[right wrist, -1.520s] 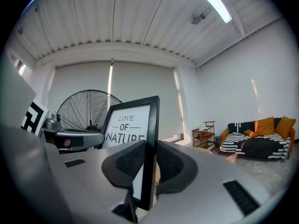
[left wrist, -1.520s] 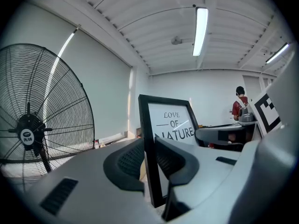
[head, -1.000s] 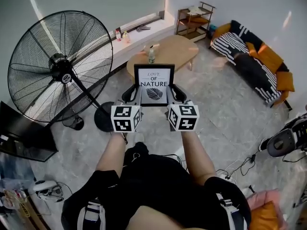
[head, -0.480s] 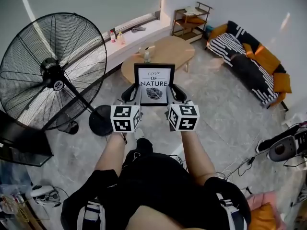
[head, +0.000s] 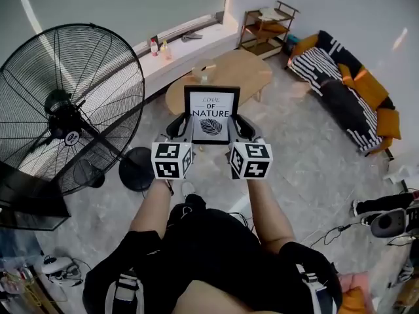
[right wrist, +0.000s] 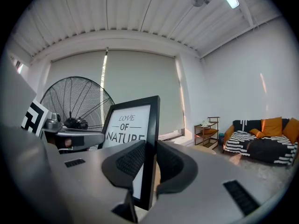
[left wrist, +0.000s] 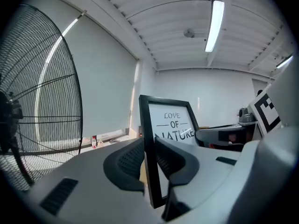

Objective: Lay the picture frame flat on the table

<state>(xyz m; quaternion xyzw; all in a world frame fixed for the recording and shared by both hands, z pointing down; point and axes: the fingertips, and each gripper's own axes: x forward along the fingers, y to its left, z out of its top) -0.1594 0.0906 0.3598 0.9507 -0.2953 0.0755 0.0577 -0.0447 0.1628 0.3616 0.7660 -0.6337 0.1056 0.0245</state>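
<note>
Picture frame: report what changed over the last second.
The fan slid left and lower in the head view, so the person seems to be moving, with the wooden table ahead. Nothing was taken or released: the picture frame stays upright, its left edge clamped by the left gripper, its right by the right gripper.

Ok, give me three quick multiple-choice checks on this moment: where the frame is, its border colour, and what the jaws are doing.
1. Where is the picture frame?
A) in the air, short of the wooden table
B) lying flat on it
C) propped against its leg

2. Its border colour?
A) white
B) gold
C) black

3. The jaws?
A) both pairs open and empty
B) both pairs shut on the frame
C) only one pair gripping

Answers:
1 A, it stands upright between the two grippers.
2 C, a black edge surrounds the print.
3 B, the left gripper and right gripper each clamp a side edge.
</note>
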